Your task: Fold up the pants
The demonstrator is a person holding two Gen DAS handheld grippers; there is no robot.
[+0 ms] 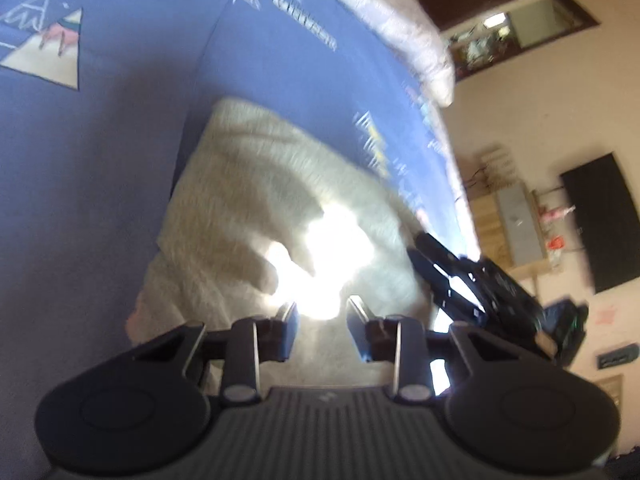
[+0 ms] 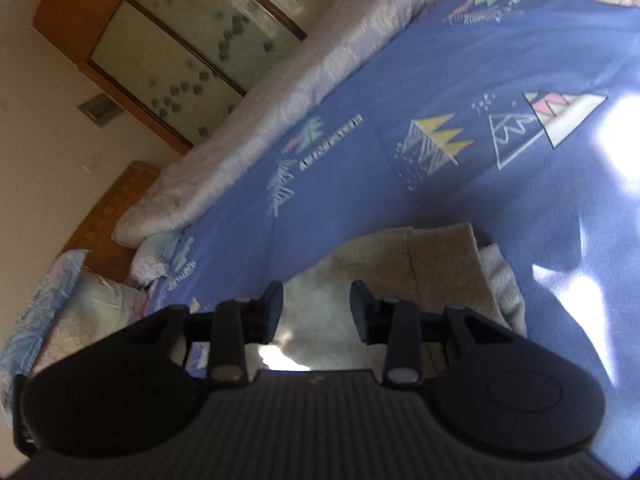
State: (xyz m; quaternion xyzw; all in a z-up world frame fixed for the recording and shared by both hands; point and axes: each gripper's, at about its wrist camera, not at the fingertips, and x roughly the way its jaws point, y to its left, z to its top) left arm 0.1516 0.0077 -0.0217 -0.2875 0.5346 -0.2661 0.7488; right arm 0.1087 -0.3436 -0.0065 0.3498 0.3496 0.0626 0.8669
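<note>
The pants (image 1: 260,208) are cream, fuzzy and lie in a folded bundle on the blue patterned bed sheet (image 1: 100,160). A bright sun patch falls on their near part. My left gripper (image 1: 322,308) is open and empty, just above the near edge of the pants. The right gripper (image 1: 430,256) shows in the left wrist view at the pants' right side. In the right wrist view the pants (image 2: 400,264) lie under and beyond my open, empty right gripper (image 2: 316,296), with stacked folded layers showing at their right edge.
A white quilt (image 2: 280,92) is rolled along the far side of the sheet (image 2: 440,184). A pillow (image 2: 80,312) lies at the left. A wooden wardrobe (image 2: 168,40) stands behind. Shelves and a dark screen (image 1: 600,220) are on the wall beside the bed.
</note>
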